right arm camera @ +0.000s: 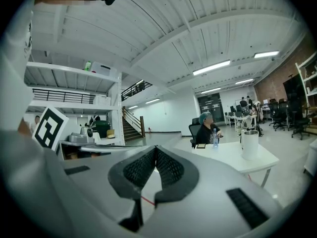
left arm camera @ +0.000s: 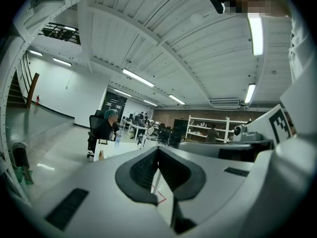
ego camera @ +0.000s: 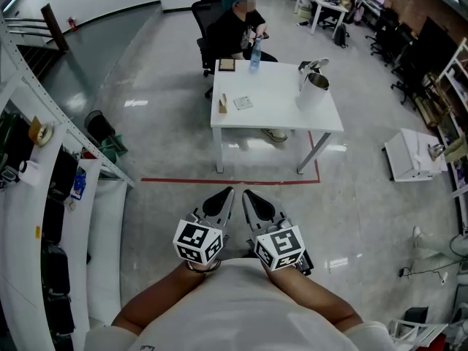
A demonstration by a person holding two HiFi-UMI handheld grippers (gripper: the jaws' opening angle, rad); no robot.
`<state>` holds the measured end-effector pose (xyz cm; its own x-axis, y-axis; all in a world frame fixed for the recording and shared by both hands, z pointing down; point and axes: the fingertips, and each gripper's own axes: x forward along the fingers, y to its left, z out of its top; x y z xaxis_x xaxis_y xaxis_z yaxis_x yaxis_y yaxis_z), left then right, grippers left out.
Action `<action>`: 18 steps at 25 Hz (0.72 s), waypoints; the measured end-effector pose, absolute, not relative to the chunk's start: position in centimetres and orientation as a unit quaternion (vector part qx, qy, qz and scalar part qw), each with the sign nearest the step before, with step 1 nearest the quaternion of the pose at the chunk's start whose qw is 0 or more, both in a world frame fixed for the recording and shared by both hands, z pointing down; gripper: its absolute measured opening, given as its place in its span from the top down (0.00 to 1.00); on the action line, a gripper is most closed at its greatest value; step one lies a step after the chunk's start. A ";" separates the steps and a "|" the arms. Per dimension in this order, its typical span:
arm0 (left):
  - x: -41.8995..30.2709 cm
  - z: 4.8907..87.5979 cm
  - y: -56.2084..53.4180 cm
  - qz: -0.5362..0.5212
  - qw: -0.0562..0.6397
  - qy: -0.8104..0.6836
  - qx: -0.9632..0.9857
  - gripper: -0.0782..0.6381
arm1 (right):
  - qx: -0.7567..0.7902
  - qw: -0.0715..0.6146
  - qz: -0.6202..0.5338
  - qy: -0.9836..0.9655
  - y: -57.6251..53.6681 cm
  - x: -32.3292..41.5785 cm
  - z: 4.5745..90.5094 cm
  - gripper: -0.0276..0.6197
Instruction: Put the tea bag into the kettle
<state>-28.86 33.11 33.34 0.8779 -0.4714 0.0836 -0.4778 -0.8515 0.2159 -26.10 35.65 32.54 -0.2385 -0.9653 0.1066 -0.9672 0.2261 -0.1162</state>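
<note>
Both tools sit tucked in at the chest, pointing level at the work. The left gripper [ego camera: 225, 196] has its dark ribbed jaws pressed together with nothing between them. The right gripper [ego camera: 250, 197] is the same, shut tight and empty. Straight ahead, well apart from both and past a red tape line [ego camera: 183, 180] on the floor, stands the white square table [ego camera: 281, 119]. A small flat pale packet [ego camera: 243, 102] lies on its near-left part and is most likely the tea bag. It is too small from here to be sure, or to read which way its long side runs. It lies almost dead ahead, on a line between the two grippers, so neither hand has a clear edge in reach. Just left of it a small tan box [ego camera: 222, 105] stands upright, a crowding neighbour on that side. The tall white kettle with its lid tipped open [ego camera: 314, 88] sits at the far-right corner of the table, on the right gripper's side. A seated person in a teal cap [ego camera: 235, 24] occupies the far edge, so the near edge looks like the one to work from. The grey floor ahead is open, with metal shelving [ego camera: 44, 159] along the left.
</note>
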 end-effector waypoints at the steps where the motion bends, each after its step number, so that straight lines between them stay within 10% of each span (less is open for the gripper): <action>1: -28.2 33.4 32.8 0.014 0.114 -0.245 0.963 0.88 | 0.617 0.006 0.080 -0.783 35.3 -25.5 32.7 0.94; 18: -14.2 34.1 26.1 0.014 0.128 -0.275 0.953 0.88 | 0.584 0.013 0.103 -0.805 28.4 -11.0 33.3 0.94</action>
<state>-14.17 26.10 34.14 0.8481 -0.5208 0.0975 -0.5281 -0.8156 0.2363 -11.00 28.40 33.25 -0.3171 -0.9377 0.1418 -0.9431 0.2960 -0.1512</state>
